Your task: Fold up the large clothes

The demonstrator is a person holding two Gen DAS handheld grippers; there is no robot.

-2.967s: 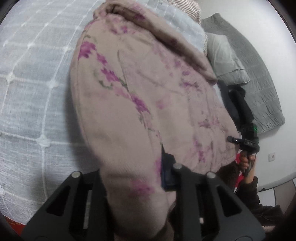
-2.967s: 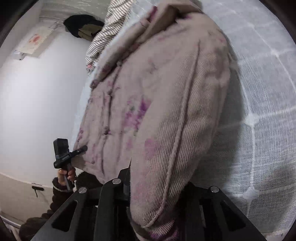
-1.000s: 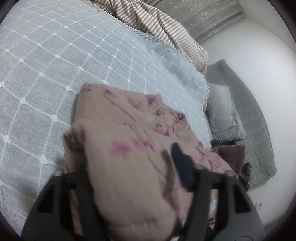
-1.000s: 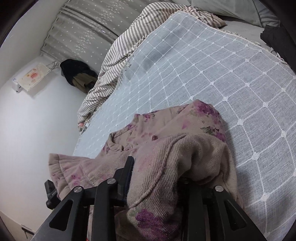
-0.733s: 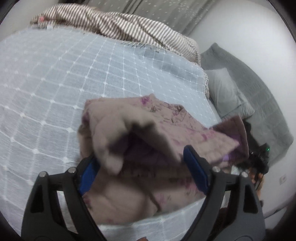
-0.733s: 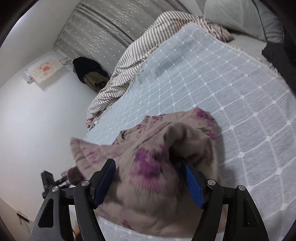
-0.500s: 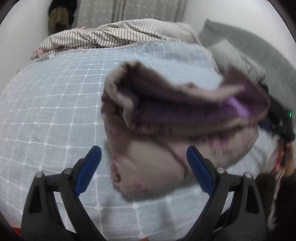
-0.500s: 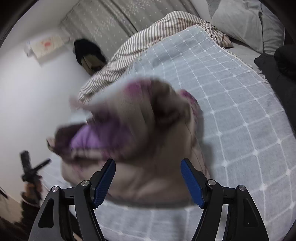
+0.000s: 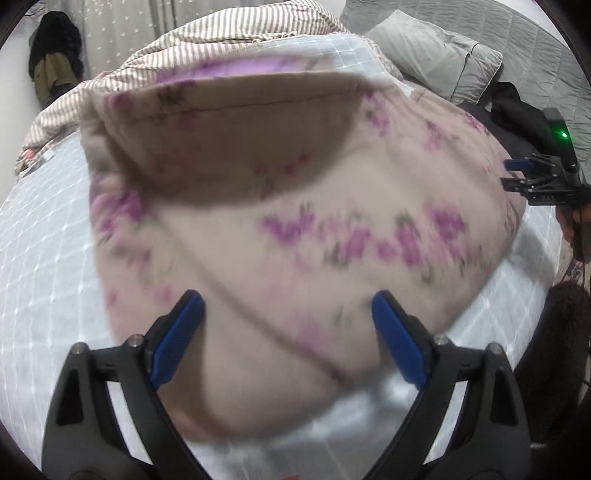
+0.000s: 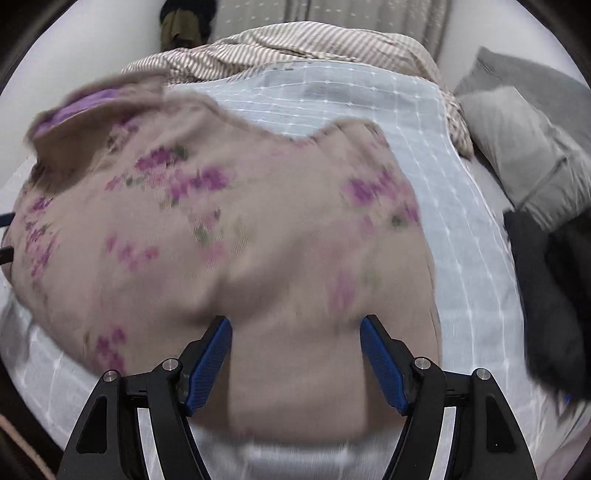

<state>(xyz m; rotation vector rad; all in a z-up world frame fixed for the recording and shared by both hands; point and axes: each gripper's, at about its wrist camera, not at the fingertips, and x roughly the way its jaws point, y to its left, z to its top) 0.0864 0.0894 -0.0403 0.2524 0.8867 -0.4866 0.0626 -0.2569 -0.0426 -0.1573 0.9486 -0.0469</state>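
Note:
The large garment (image 9: 332, 206), beige with purple flowers and a purple lining, lies in a folded heap on the quilted bed cover (image 9: 37, 240); both views are blurred by motion. My left gripper (image 9: 286, 297) stands open just above its near edge, blue pads wide apart and off the cloth. In the right wrist view the same garment (image 10: 221, 221) fills the middle. My right gripper (image 10: 295, 321) is open over its near edge, with cloth showing between the pads but not pinched. The right gripper (image 9: 511, 173) also shows at the right edge of the left wrist view, held by a hand.
A striped duvet (image 9: 221, 33) is bunched at the head of the bed. Grey pillows (image 9: 432, 55) and dark clothes (image 10: 546, 280) lie to the right. Dark clothing (image 9: 51, 55) hangs by the curtain at the back left. White-gridded bed cover (image 10: 443, 184) shows around the garment.
Both grippers were shut on the garment and have opened and let it go. The garment has dropped onto the bed in a folded heap. Both views have rolled round.

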